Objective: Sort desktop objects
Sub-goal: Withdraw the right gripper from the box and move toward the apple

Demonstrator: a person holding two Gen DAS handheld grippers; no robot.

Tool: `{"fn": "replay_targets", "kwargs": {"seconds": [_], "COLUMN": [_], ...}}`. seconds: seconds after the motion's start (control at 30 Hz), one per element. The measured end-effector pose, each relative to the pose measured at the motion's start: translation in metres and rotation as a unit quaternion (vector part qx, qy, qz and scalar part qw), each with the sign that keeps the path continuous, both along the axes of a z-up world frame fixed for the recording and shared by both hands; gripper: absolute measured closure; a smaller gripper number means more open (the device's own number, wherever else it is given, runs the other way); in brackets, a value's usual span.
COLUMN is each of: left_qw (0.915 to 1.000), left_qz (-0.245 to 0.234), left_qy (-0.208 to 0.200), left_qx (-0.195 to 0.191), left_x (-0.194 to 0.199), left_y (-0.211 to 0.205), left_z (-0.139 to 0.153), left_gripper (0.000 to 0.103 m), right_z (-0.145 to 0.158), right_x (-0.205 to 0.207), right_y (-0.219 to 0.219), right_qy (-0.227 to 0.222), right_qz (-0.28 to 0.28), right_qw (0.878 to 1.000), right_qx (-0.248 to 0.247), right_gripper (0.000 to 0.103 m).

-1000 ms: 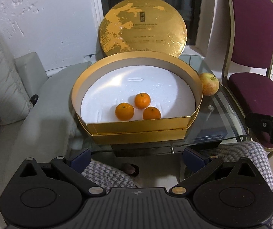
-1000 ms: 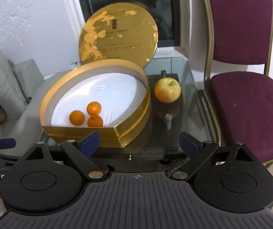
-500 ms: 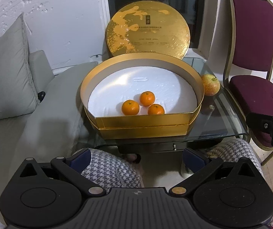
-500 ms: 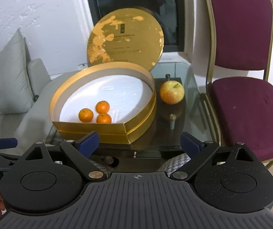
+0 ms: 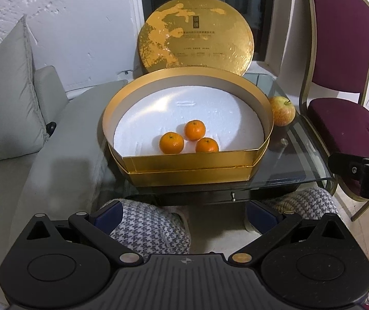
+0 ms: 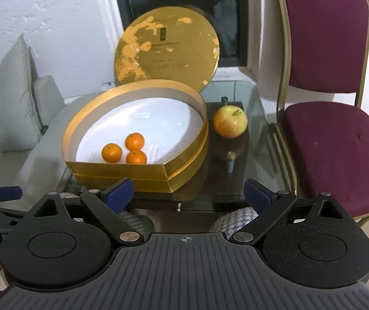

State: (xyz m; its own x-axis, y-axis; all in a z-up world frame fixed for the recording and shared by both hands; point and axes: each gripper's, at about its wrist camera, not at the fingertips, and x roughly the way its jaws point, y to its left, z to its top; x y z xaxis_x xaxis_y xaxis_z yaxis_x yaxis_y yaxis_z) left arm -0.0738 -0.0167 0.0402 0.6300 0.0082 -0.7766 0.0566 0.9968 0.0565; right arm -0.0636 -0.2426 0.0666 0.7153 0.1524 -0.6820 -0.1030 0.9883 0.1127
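Observation:
A gold round box (image 5: 189, 165) (image 6: 122, 170) with a white foam floor stands on a glass table (image 5: 295, 155) (image 6: 256, 144). Three tangerines (image 5: 194, 130) (image 6: 134, 141) lie near its front wall. Its gold lid (image 5: 196, 35) (image 6: 167, 45) leans upright behind it. A yellow-red apple (image 5: 282, 111) (image 6: 230, 121) rests on the table right of the box. My left gripper (image 5: 184, 213) is open, held back from the table's front edge over patterned trousers. My right gripper (image 6: 188, 193) is open too, short of the table, empty.
A maroon chair (image 5: 344, 118) (image 6: 339, 139) with a gold frame stands to the right of the table. A grey cushioned sofa with a pillow (image 5: 6, 103) (image 6: 6, 108) lies to the left. White wall and a dark window are behind. A person's knees (image 5: 148, 227) are below the table edge.
Both grippers have drawn back and risen from the table, so the box and fruit look smaller and farther. Fruit, box and lid have not moved. Both grippers stay open.

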Motion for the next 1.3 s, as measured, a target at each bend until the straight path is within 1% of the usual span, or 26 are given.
{"fn": "replay_targets", "kwargs": {"seconds": [0.63,0.87,1.03,1.17,1.3], "left_qw": [0.9996,0.9996,0.9990,0.9985,0.9976], "left_qz": [0.001,-0.012,-0.019,-0.022,-0.035], "left_qy": [0.027,0.026,0.039,0.048,0.058], "left_qx": [0.000,0.001,0.001,-0.012,-0.011], "left_x": [0.022,0.026,0.038,0.051,0.059], "left_y": [-0.002,-0.007,-0.013,-0.016,-0.021], "left_z": [-0.015,-0.017,-0.024,-0.029,-0.035], "left_gripper": [0.001,0.001,0.001,0.001,0.001], "right_z": [-0.011,-0.019,-0.025,-0.030,-0.039], "right_x": [0.021,0.029,0.036,0.041,0.056], "right_y": [-0.006,-0.011,-0.016,-0.021,-0.027], "right_qy": [0.019,0.030,0.040,0.047,0.058], "right_qz": [-0.003,-0.012,-0.020,-0.026,-0.038], "right_qw": [1.000,0.999,0.999,0.998,0.997], "right_qx": [0.007,0.012,0.017,0.020,0.025], "right_gripper": [0.007,0.007,0.007,0.007,0.007]}}
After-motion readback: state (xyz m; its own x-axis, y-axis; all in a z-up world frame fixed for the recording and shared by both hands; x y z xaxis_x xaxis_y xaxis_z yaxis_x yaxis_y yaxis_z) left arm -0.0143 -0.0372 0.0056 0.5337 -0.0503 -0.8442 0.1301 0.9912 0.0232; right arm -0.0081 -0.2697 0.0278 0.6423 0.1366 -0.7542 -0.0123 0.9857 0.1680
